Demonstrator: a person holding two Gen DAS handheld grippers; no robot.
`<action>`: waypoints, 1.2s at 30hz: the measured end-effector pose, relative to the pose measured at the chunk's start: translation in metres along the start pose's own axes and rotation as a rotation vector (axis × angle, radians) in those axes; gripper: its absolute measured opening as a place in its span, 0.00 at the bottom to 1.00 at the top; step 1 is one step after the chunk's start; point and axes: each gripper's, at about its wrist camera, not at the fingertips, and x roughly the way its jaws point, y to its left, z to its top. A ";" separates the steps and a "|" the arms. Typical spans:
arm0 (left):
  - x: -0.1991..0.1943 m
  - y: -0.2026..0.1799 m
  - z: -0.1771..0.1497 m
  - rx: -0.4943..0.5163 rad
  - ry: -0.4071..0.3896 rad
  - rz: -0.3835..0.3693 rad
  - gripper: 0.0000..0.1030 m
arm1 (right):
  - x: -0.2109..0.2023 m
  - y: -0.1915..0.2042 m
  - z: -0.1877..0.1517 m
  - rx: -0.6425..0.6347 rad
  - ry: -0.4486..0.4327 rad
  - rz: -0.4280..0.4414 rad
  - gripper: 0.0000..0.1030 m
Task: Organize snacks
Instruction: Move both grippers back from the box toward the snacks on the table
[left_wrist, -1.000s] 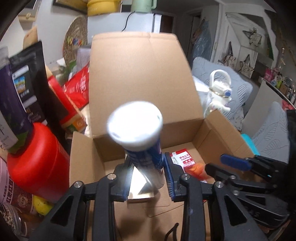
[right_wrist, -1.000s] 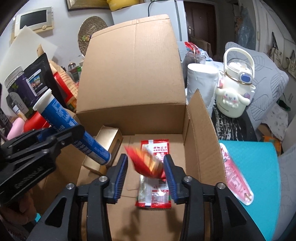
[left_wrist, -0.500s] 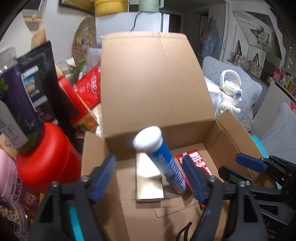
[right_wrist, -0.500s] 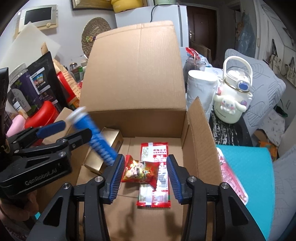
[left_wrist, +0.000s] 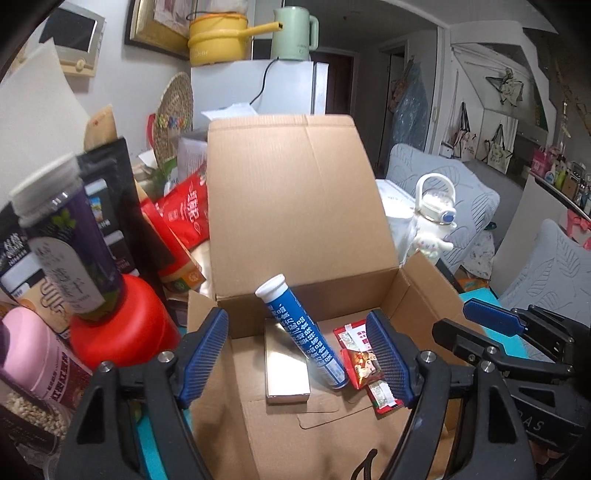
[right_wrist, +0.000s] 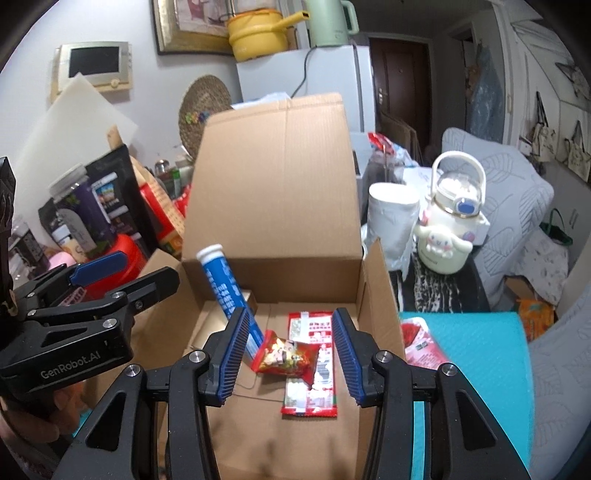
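An open cardboard box (left_wrist: 295, 203) (right_wrist: 273, 184) stands in front of both grippers. Inside, a blue tube with a white cap (left_wrist: 306, 339) (right_wrist: 221, 284) leans against the back wall, its foot beside a gold box (left_wrist: 286, 369). A small red snack packet (left_wrist: 364, 363) (right_wrist: 286, 356) lies on a long red-and-white sachet (left_wrist: 382, 397) (right_wrist: 314, 391) on the box floor. My left gripper (left_wrist: 295, 321) (right_wrist: 146, 267) hangs open above the box, holding nothing. My right gripper (right_wrist: 291, 317) (left_wrist: 458, 321) is open above the red packet, not touching it.
Left of the box stand a red jar (left_wrist: 122, 325), a purple jar (left_wrist: 66, 240), a pink bottle (left_wrist: 26, 354) and red bags (left_wrist: 184, 214). To the right are a white cup (right_wrist: 391, 221), a white character bottle (right_wrist: 450, 229) and a teal mat (right_wrist: 480, 350) bearing a pink packet (right_wrist: 421, 343).
The left gripper opened and let go of the blue tube, which fell into the box. The right gripper released the red packet onto the sachet. Both grippers rose and drew back.
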 end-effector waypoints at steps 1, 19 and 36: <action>-0.006 0.000 0.001 0.003 -0.009 -0.002 0.75 | -0.005 0.001 0.001 -0.003 -0.011 0.000 0.45; -0.104 -0.009 -0.003 0.015 -0.145 -0.006 0.75 | -0.103 0.021 -0.009 -0.052 -0.167 -0.021 0.45; -0.195 -0.040 -0.069 0.137 -0.170 -0.093 0.90 | -0.184 0.042 -0.088 -0.014 -0.159 -0.097 0.53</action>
